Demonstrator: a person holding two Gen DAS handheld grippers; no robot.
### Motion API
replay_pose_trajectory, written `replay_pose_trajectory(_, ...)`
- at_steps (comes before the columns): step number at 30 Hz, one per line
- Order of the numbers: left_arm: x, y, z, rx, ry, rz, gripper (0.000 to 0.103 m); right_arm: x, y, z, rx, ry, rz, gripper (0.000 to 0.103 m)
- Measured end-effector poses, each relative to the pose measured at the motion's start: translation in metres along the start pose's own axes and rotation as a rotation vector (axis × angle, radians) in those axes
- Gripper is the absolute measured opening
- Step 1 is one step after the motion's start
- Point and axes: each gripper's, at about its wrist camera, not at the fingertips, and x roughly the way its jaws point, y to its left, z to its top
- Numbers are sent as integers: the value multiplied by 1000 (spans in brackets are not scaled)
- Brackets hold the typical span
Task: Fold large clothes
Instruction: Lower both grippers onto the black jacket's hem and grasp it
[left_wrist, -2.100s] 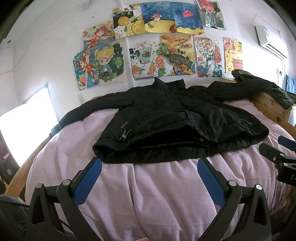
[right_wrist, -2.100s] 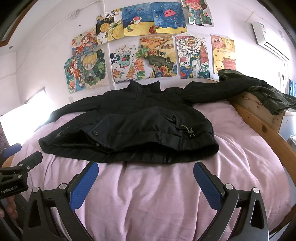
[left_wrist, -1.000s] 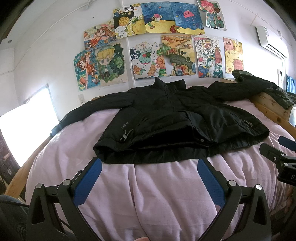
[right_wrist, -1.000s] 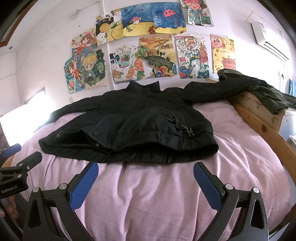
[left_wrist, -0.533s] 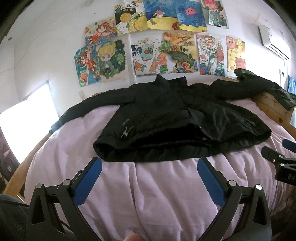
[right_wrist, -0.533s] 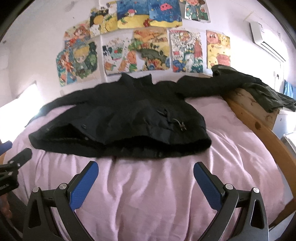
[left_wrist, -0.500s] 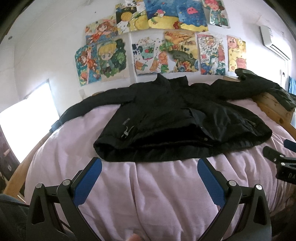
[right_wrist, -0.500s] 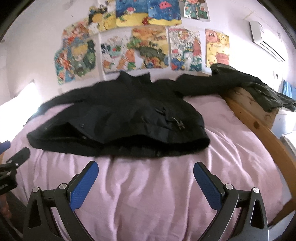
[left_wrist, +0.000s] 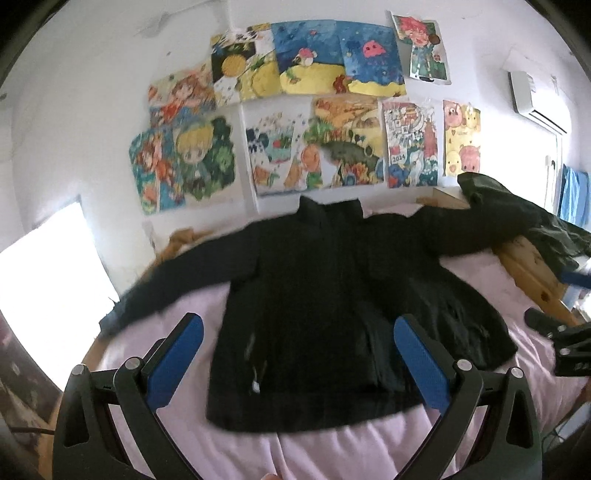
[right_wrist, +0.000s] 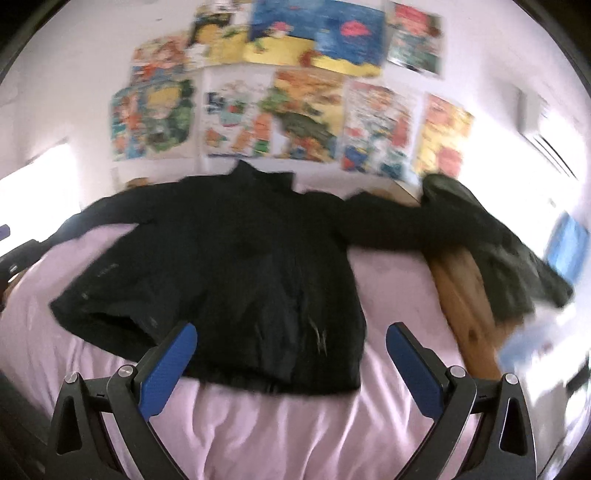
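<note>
From the left wrist, the left gripper (left_wrist: 298, 354), gaping wide and empty, is hanging over the black padded jacket (left_wrist: 317, 295), which is lying unfolded, sleeves spread, on the pink-sheeted bed (left_wrist: 332, 450). From the right wrist, the right gripper (right_wrist: 290, 363) is likewise gaping, gripping nothing; folding is not yet starting.

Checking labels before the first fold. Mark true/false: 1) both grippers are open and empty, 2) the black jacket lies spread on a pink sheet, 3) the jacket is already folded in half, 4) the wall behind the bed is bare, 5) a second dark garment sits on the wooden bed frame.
1) True. The left gripper and right gripper both have their jaws wide apart, holding nothing.
2) True. The black jacket lies flat on the pink sheet, sleeves out to both sides.
3) False. It is spread open, collar toward the wall, no fold made.
4) False. Colourful drawings cover the wall.
5) True. A dark garment is heaped on the wooden bed frame.
</note>
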Motion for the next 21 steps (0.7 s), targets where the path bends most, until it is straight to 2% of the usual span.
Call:
replay_pose_trajectory(4, 29, -8, 41, 43, 27, 2, 102, 6, -14, 43, -104, -4, 36, 103)
replay_pose_trajectory(7, 54, -15, 63, 45, 42, -24, 102, 17, -45, 72, -29, -62, 60, 103)
replay_pose_trajectory(10, 95, -28, 86, 61, 49, -68, 102, 45, -83, 97, 74, -93, 42, 103)
replay_pose_trajectory(15, 184, -57, 111, 60, 87, -147, 102, 116, -163, 130, 133, -90, -54, 103)
replay_pose_trajectory(17, 226, -71, 118, 48, 117, -184, 102, 135, -194, 132, 157, -106, -114, 103)
replay_pose_trajectory(21, 309, -106, 125, 65, 158, -243, 102, 172, -270, 117, 312, -129, -232, 103)
